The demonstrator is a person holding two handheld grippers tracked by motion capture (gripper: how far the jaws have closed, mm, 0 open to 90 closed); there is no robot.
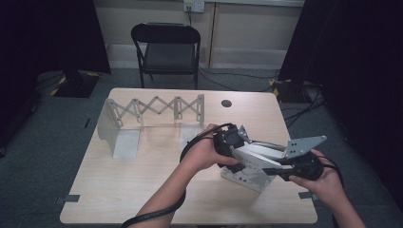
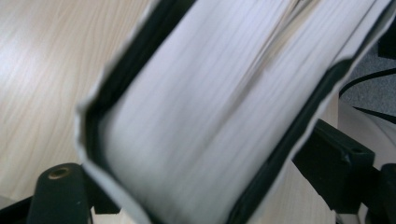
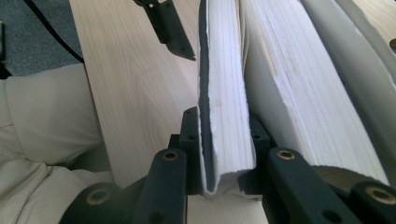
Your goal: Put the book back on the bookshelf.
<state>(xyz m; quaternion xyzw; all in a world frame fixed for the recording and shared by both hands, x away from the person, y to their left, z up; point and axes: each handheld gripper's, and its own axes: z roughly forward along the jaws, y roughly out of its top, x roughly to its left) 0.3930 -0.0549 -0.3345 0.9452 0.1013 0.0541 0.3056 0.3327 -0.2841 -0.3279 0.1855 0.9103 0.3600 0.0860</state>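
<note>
Both grippers are at the near right part of the worktop (image 1: 157,190), working on a stack of books (image 1: 254,164) that lies there.

Left gripper (image 1: 231,142): held at the left end of the stack. In the left gripper view a book (image 2: 219,107) with a dark cover and white page edges sits between the jaws, tilted. The picture is blurred; the jaws stand on either side of the book, but whether they press on it cannot be told.

Right gripper (image 3: 224,179): at the right end of the stack, grey plate on top. Its jaws are closed onto the thin book (image 3: 224,93), which stands on edge between them, page edges facing the camera. Thicker books (image 3: 303,93) lie just beside it, touching.

Elsewhere on the worktop: an expanding metal book rack (image 1: 152,118) stands at the far left, well apart from the stack. A folding chair (image 1: 166,47) stands beyond the worktop.
</note>
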